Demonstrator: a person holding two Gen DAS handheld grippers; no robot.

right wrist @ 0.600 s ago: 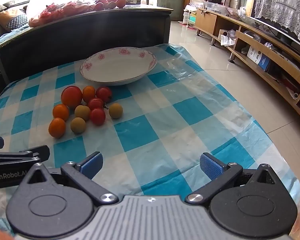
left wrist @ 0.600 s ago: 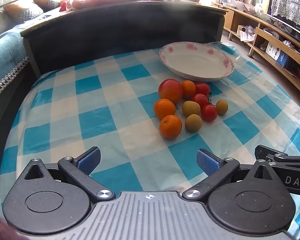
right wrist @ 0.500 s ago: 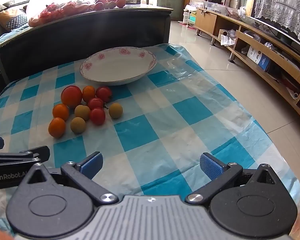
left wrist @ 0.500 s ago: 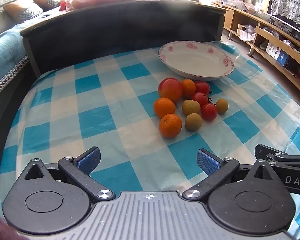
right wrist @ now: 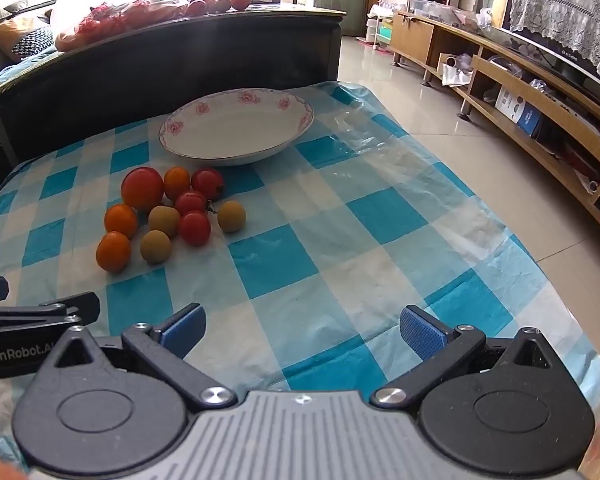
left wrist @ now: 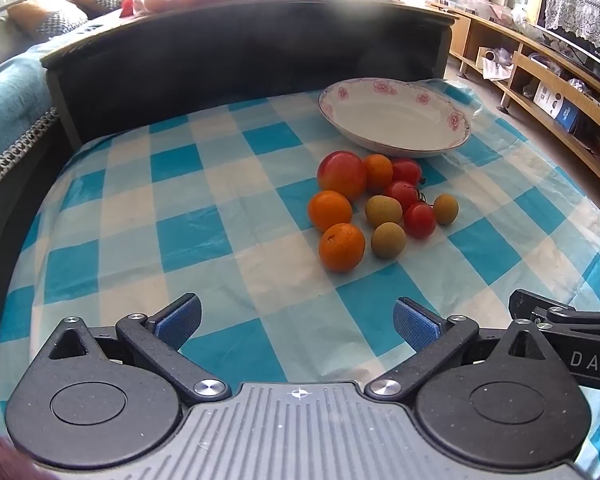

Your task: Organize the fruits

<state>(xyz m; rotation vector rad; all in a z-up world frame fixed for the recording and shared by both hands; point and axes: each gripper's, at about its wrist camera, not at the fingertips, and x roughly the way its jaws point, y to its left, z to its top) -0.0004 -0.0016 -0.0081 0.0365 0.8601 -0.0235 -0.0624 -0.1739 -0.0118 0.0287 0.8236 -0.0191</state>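
Observation:
A cluster of several fruits lies on the blue-checked cloth: a large red apple (left wrist: 341, 174) (right wrist: 142, 188), oranges such as the nearest one (left wrist: 342, 247) (right wrist: 113, 251), red tomatoes (left wrist: 420, 220) (right wrist: 195, 229) and tan round fruits (left wrist: 388, 240) (right wrist: 231, 216). Behind them stands an empty white bowl (left wrist: 396, 118) (right wrist: 236, 126) with pink flowers on its rim. My left gripper (left wrist: 298, 318) is open, low over the cloth, short of the fruits. My right gripper (right wrist: 302, 326) is open too, to the right of the fruits, nothing between its fingers.
A dark wooden headboard (left wrist: 240, 52) rises behind the table, with bagged fruit (right wrist: 112, 20) on its top. Wooden shelving (right wrist: 540, 92) runs along the right over a tiled floor (right wrist: 440, 136). The cloth's right edge drops off near my right gripper.

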